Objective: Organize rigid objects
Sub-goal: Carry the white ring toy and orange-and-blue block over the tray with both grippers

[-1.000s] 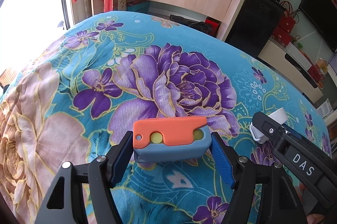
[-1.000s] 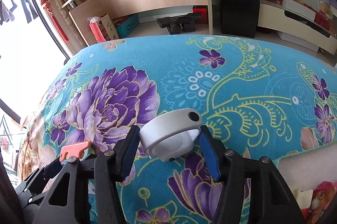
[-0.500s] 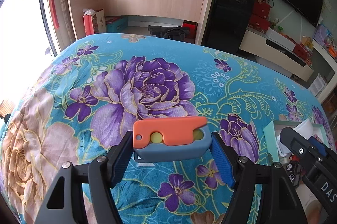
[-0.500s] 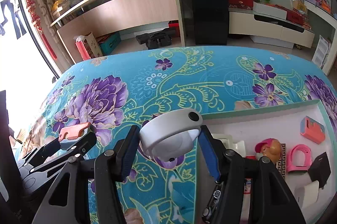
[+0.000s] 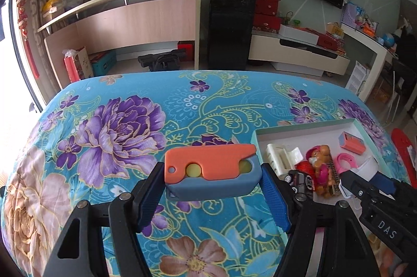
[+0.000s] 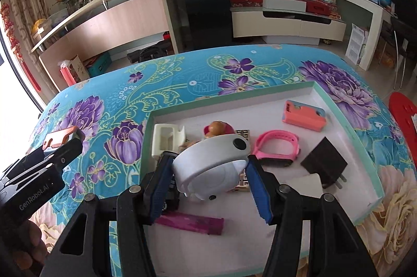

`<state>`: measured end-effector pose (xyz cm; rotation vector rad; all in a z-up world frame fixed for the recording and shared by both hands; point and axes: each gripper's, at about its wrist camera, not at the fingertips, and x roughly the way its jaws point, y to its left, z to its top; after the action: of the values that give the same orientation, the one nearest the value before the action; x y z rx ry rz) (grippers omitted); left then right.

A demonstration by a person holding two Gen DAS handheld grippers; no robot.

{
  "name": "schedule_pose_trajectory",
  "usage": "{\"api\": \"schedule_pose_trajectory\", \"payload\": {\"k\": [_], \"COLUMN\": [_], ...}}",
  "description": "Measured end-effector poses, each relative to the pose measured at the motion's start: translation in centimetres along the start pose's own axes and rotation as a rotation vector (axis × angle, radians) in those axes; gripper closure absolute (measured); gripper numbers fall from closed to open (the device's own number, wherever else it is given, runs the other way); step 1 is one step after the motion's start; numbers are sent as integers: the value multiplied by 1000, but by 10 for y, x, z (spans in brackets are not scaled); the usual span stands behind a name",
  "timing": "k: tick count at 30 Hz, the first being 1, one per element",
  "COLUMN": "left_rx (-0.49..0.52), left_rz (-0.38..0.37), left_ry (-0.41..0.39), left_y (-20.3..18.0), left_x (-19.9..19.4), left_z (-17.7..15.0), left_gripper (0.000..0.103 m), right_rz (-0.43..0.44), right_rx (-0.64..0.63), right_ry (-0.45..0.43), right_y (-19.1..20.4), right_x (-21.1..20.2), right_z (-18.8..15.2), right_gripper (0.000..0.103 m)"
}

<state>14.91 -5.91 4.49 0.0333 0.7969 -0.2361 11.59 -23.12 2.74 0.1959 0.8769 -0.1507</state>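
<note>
My left gripper (image 5: 212, 187) is shut on an orange and blue-grey block (image 5: 211, 171) with yellow dots, held above the flowered cloth just left of the tray. My right gripper (image 6: 209, 175) is shut on a round white and grey device (image 6: 212, 162) with a black button, carried over the tray's left half. The shallow white tray (image 6: 346, 125) with a mint rim lies on the cloth. It holds a salmon case (image 6: 303, 115), a pink band (image 6: 276, 142), a black plug (image 6: 324, 163), a small figure (image 6: 216, 128), a cream bracket (image 6: 164, 138) and a magenta bar (image 6: 192, 222).
The table is covered by a turquoise cloth with purple flowers (image 5: 122, 131). Beyond its far edge stand a wooden shelf desk (image 5: 130, 24), a black cabinet (image 5: 230, 29) and a low white TV unit (image 5: 299, 55). A red round object (image 6: 404, 112) lies right of the tray.
Both grippers have swung right over the cloth with their loads. The tray, unseen a second ago, is now under the right gripper and beside the left one.
</note>
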Motion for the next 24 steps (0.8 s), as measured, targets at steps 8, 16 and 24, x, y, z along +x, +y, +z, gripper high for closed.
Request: {"api": "schedule_pose_trajectory", "payload": {"k": [8, 16, 24], "left_rx": [165, 271, 313], "left_rz": [-98, -118, -105], "left_ry": [9, 37, 67], "left_y": [-69, -111, -128], "left_x": [-1, 5, 15], "left_z": [-6, -17, -25], "left_gripper": [29, 29, 28], "right_rz": [-66, -75, -74], "right_rx": [81, 125, 124], "right_ry": [-24, -30, -11], "right_y": [-50, -68, -74], "right_x": [-10, -7, -1], "right_z": [-2, -2, -4], "right_gripper": [44, 44, 44]}}
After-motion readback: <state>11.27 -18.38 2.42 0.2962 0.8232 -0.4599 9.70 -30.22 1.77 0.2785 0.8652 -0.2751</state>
